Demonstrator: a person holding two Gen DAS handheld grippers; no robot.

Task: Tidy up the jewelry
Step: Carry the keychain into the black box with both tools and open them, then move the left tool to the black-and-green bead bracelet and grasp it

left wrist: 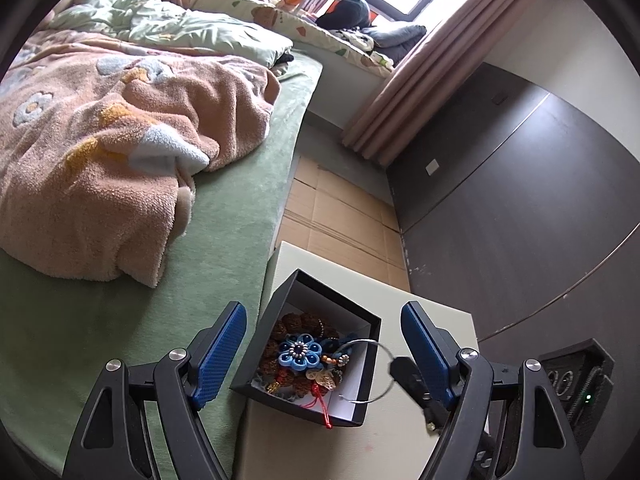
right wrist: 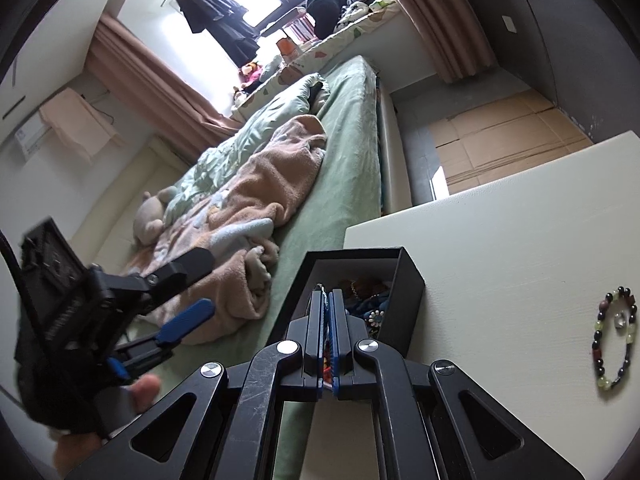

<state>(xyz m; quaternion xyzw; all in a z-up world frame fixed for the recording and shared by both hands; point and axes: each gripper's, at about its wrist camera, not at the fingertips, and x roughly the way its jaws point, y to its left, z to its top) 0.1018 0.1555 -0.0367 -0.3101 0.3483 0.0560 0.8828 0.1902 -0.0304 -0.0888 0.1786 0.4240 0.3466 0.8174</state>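
Observation:
A black jewelry box with a white lining sits on the cream table beside the bed. It holds a blue flower ornament, brown beads and red cord. My left gripper is open, with the box between its blue fingers. My right gripper is shut on a thin silver bangle, held over the box's right rim. A beaded bracelet lies on the table at the right in the right wrist view.
The green bed with a pink blanket borders the table's left side. Cardboard sheets cover the floor beyond the table. A dark wall stands at the right.

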